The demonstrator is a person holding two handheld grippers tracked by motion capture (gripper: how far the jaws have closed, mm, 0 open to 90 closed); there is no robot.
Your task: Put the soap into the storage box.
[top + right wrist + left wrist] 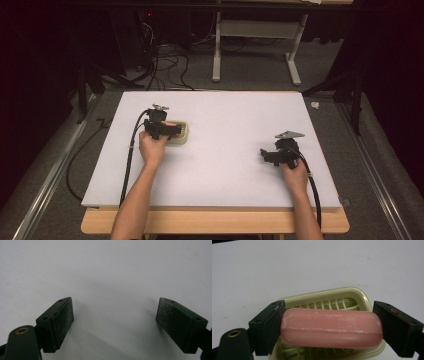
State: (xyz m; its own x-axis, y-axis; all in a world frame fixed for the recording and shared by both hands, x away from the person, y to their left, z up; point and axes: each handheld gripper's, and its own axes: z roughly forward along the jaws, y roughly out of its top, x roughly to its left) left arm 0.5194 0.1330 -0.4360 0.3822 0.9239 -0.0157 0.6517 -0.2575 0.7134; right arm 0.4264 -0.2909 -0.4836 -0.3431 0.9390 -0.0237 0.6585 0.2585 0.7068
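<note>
Pink soap bar (331, 328) sits clamped lengthwise between left gripper (331, 330) jaws above the dish (359, 293); right gripper (115, 323) gapes empty.

High view overhead, gripper views close (tabletop shared)

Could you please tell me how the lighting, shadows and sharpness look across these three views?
High view: white board brightly lit, surroundings dark, detail soft. Left gripper view: pink soap sharp between the jaws, over the cream soap dish with small glints on its ribs. Right gripper view: soft shadows beneath the open right gripper.
</note>
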